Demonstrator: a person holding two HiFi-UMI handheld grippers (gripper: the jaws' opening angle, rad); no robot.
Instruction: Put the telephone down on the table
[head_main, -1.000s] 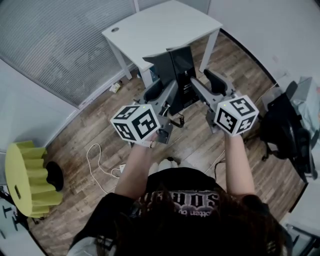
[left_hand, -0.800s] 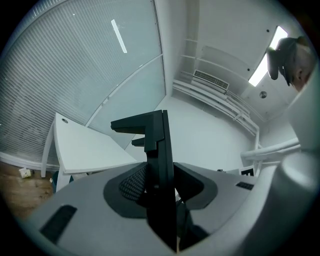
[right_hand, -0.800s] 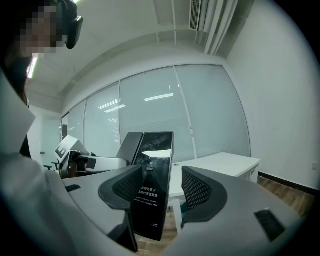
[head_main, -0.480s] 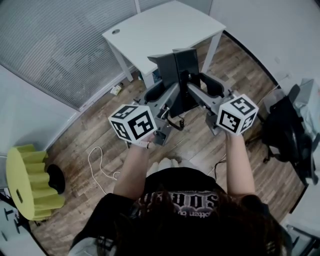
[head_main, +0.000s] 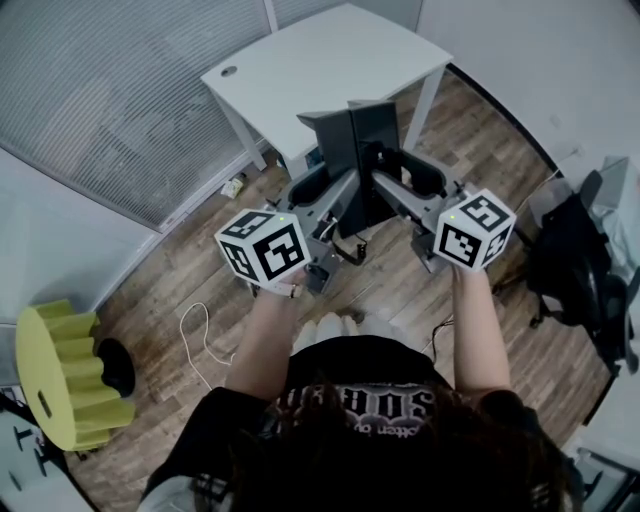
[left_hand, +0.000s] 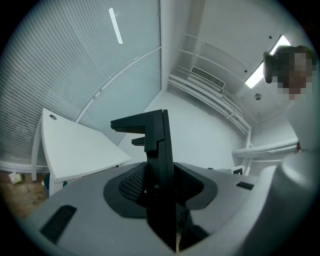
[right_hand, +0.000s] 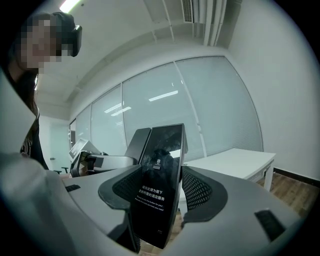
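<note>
Telephone (head_main: 355, 150) hangs in the air, carried upright between both grippers above the wooden floor (head_main: 160, 290), just short of the white bench (head_main: 320, 60). From the head view its top edge overlaps the bench's near corner, but it touches nothing except the jaws. It is a black slab with a second dark panel leaning behind it.

The left gripper (head_main: 322, 195) has its jaws clenched on one side. In the left gripper view the telephone (left_hand: 159, 150) stands edge-on between the dark pads, with the bench (left_hand: 75, 150) behind it to the left. The right gripper (head_main: 402, 180) grasps the other side. In its own view the glossy screen with pale lettering (right_hand: 160, 180) fills the gap between the pads, and the bench (right_hand: 235, 162) lies beyond on the right.

Over the last second both grippers have slid a little toward the bench. The telephone has swung slightly with them, so its two panels now show as a narrow V from above. Neither grip has loosened. This looks like the carry rather than the set-down. The telephone probably has to travel further over the bench top and come down until its base rests there before either pair of jaws lets go.
</note>
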